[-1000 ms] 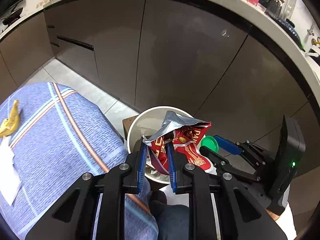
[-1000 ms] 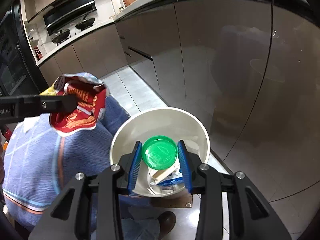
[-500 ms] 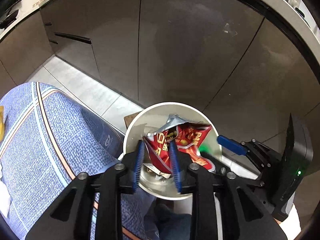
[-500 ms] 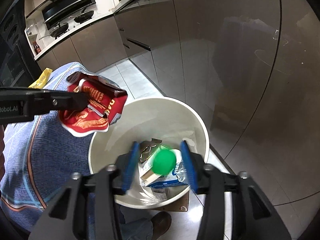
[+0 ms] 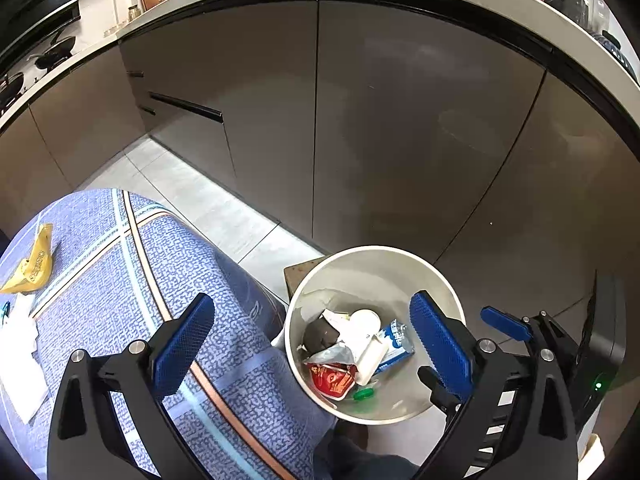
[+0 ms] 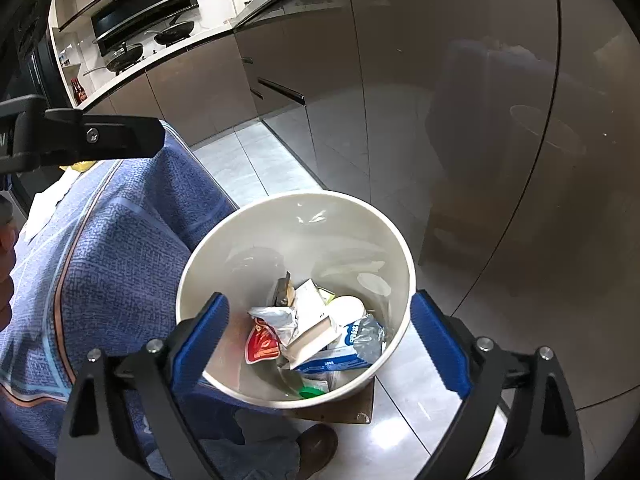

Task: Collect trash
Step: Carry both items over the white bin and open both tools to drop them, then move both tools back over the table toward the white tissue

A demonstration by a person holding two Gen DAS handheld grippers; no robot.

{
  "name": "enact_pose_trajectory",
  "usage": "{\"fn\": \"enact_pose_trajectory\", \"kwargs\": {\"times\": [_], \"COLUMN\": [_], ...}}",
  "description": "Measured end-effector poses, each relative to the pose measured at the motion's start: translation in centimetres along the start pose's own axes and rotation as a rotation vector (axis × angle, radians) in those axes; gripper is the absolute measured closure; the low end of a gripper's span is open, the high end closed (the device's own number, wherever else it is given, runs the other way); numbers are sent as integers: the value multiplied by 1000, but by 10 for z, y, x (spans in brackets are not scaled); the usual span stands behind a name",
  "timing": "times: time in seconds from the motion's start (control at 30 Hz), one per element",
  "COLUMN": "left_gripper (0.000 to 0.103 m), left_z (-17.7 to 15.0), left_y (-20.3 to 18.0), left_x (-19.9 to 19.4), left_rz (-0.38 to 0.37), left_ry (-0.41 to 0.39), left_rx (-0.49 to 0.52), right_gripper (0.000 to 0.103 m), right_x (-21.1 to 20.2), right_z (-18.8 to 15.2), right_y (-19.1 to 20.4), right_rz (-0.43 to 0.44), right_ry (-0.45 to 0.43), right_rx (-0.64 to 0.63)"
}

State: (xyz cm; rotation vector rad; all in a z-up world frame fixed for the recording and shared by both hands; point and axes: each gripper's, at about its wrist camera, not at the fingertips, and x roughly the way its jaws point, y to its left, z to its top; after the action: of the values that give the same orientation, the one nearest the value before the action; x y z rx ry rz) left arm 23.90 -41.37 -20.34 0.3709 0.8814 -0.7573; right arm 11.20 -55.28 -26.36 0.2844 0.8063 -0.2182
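A white trash bin [image 5: 448, 288] [image 6: 400, 240] stands on the floor beside the table. In it lie a red snack bag [image 5: 332, 378] [image 6: 262, 346], a green lid [image 5: 363, 394] [image 6: 312, 392], a blue-and-white carton [image 5: 394, 344] [image 6: 336, 360] and other trash. My left gripper [image 5: 312, 346] is open and empty above the bin's left rim. My right gripper [image 6: 320, 340] is open and empty above the bin; it also shows in the left wrist view [image 5: 508, 324].
A table under a blue patterned cloth [image 5: 120, 280] [image 6: 100, 260] sits left of the bin, with a yellow wrapper [image 5: 34, 264] and white paper [image 5: 18, 360] on it. Brown kitchen cabinets [image 5: 400, 120] stand behind the bin. A wooden board [image 6: 344, 410] lies under the bin.
Both grippers have opened. The red snack bag has left my left gripper and the green lid my right one; both now lie in the bin.
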Motion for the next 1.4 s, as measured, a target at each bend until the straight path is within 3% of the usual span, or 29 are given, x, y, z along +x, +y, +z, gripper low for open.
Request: {"fn": "enact_pose_trajectory", "kwargs": {"times": [0.73,1.07,1.4], "left_gripper": [9,9,9], "left_z": [0,-21,-71], "left_y": [26,84,162], "left_x": [-80,-151,-200], "left_rz": [4,20,61], "left_ry": [-72,-123,-157], "left_rx": [-73,-198,-330], "right_gripper": [3,3,3], "right_x": [-54,-91,-105], "right_z": [23,44,55], "right_y": [28,80,165], "right_rz": [21,52,177], "right_ry": [-53,-125,-120], "right_rx": [20,-77,-203]}}
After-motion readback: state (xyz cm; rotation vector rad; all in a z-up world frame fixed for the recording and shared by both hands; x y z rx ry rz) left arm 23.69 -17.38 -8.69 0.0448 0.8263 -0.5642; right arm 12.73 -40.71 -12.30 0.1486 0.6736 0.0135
